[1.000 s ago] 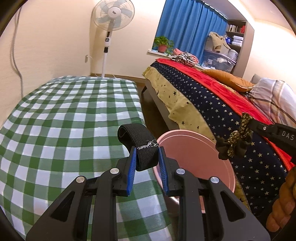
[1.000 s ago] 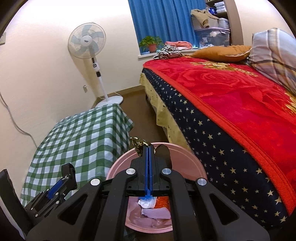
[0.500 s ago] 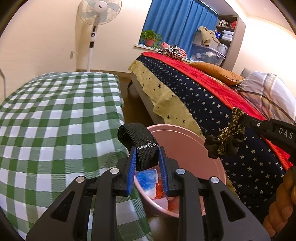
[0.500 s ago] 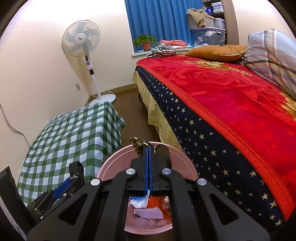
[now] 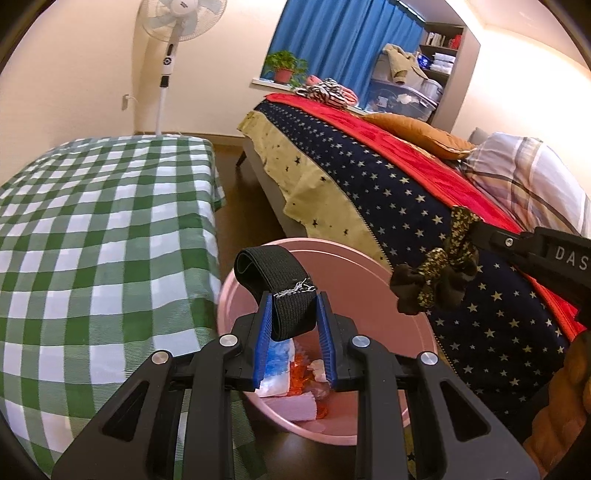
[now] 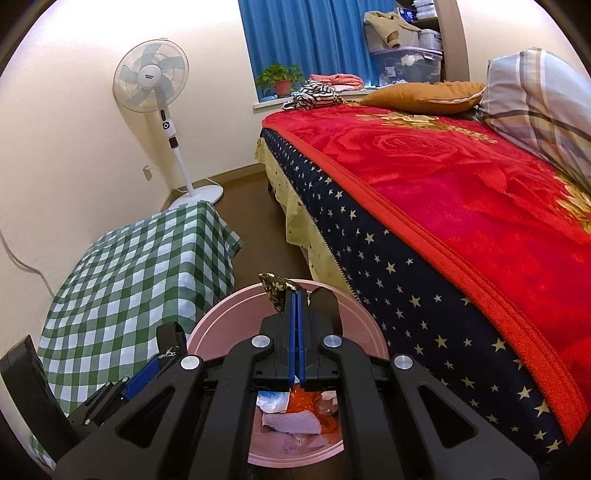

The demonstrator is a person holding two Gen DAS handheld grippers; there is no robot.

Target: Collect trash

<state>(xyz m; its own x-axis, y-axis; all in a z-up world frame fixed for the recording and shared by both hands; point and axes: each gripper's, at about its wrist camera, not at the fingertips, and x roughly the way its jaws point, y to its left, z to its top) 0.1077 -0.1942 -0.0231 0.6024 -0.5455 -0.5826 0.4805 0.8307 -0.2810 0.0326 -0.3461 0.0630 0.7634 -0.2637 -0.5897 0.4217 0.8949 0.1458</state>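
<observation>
Left tool (image 5: 294, 314): blue-padded fingers (image 5: 261, 338) clenched on a loop of black elastic band (image 5: 280, 286), which stands up between them with a frayed white thread at its seam. Directly below and beyond the fingertips lies a pink bin (image 5: 413, 317) on the floor, holding crumpled white and blue paper (image 5: 277, 365) and orange scraps (image 5: 301, 373). To the left of this tool — a counter (image 5: 99, 229) draped in green-and-white check cloth, its edge just beside the bin's rim.

Right tool (image 6: 297, 295): fingers pressed tight together on a dark scrunchie (image 6: 275, 291) with a gold floral print, seen from the left wrist view as a bunched bow (image 5: 439, 273) hanging over the right side of the bin. Beneath this tool the same bin (image 6: 236, 317) shows pale tissue (image 6: 291, 422) among the scraps. The left tool (image 6: 162, 360) appears low and to the left, over the bin's near-left rim.

To the right of both tools — a bed (image 6: 461, 206) with a red rose blanket over a navy star-print cover. Beyond, against the wall, a white standing fan (image 6: 151, 83), a potted plant (image 6: 280, 79) on the sill and a blue curtain (image 6: 317, 33)
</observation>
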